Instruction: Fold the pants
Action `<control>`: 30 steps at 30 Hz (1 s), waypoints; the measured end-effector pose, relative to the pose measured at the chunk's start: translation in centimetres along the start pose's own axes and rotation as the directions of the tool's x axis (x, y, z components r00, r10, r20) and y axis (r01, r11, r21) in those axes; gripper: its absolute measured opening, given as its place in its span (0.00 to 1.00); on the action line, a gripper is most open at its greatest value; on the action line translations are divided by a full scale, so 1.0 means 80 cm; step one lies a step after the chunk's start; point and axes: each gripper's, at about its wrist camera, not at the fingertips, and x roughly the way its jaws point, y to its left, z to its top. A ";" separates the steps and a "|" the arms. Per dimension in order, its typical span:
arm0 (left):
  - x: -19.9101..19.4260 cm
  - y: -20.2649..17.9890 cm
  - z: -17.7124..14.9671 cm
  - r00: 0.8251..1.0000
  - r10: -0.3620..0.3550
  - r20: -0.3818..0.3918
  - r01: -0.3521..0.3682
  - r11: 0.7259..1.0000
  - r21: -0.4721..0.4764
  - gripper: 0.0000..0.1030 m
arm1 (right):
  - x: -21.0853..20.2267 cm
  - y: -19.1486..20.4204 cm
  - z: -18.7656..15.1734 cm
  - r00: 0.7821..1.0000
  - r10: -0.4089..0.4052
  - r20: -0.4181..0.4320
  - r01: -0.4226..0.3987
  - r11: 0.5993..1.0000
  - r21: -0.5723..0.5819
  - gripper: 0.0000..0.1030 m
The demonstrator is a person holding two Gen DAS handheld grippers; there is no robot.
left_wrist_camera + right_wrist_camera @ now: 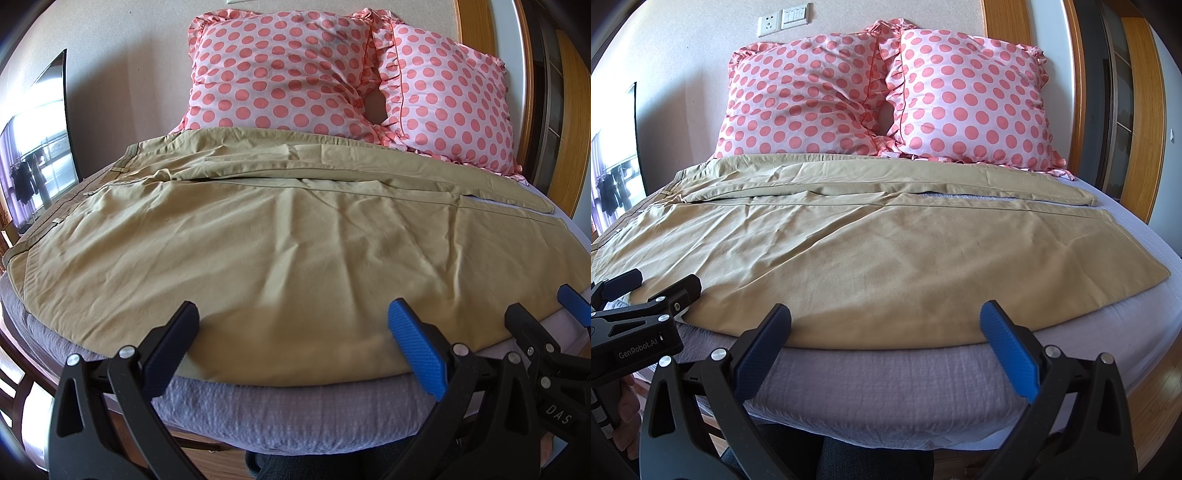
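Observation:
Khaki pants lie spread flat across the bed, waistband at the left, legs running to the right; they also show in the right wrist view. My left gripper is open over the near edge of the front leg, nothing between its fingers. My right gripper is open at the same near edge, further right, and empty. The right gripper's fingers show at the right of the left wrist view; the left gripper's fingers show at the left of the right wrist view, resting by the cloth's edge.
The bed has a grey-lilac sheet, also in the right wrist view. Two pink polka-dot pillows lean on the wall behind the pants. A wooden door frame stands at the right, a bright window at the left.

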 end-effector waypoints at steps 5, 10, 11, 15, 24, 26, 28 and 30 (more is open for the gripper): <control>0.000 0.000 0.000 1.000 0.000 0.000 0.000 1.000 0.000 0.98 | 0.000 -0.001 0.000 1.000 0.000 0.000 0.000 1.000 0.000 0.99; 0.000 0.000 0.000 1.000 0.000 0.000 0.000 1.000 0.000 0.98 | 0.000 -0.001 0.000 1.000 0.000 0.000 0.000 1.000 0.000 0.99; 0.000 0.000 0.000 1.000 0.000 0.000 0.000 1.000 0.000 0.98 | 0.000 -0.001 0.000 1.000 0.000 0.000 0.000 1.000 0.000 0.99; 0.000 0.000 0.000 1.000 0.000 -0.001 0.000 1.000 0.000 0.98 | 0.001 -0.001 0.000 1.000 0.000 0.000 0.000 1.000 0.000 0.99; 0.000 0.000 0.000 1.000 -0.005 -0.010 0.005 1.000 0.004 0.98 | -0.001 -0.004 0.000 1.000 0.020 0.006 -0.020 1.000 -0.009 0.99; -0.001 0.002 0.003 0.999 -0.019 -0.029 0.019 1.000 0.006 0.98 | -0.004 -0.018 0.013 0.999 0.037 0.003 -0.037 0.999 0.010 0.99; -0.007 0.008 0.010 0.999 -0.042 -0.035 0.042 0.999 0.001 0.98 | -0.016 -0.040 0.034 0.997 0.033 0.066 -0.036 0.999 0.040 0.99; -0.011 0.011 0.023 0.998 -0.058 -0.002 0.058 0.998 -0.013 0.98 | -0.021 -0.069 0.070 0.993 -0.017 0.116 0.011 0.998 0.055 0.99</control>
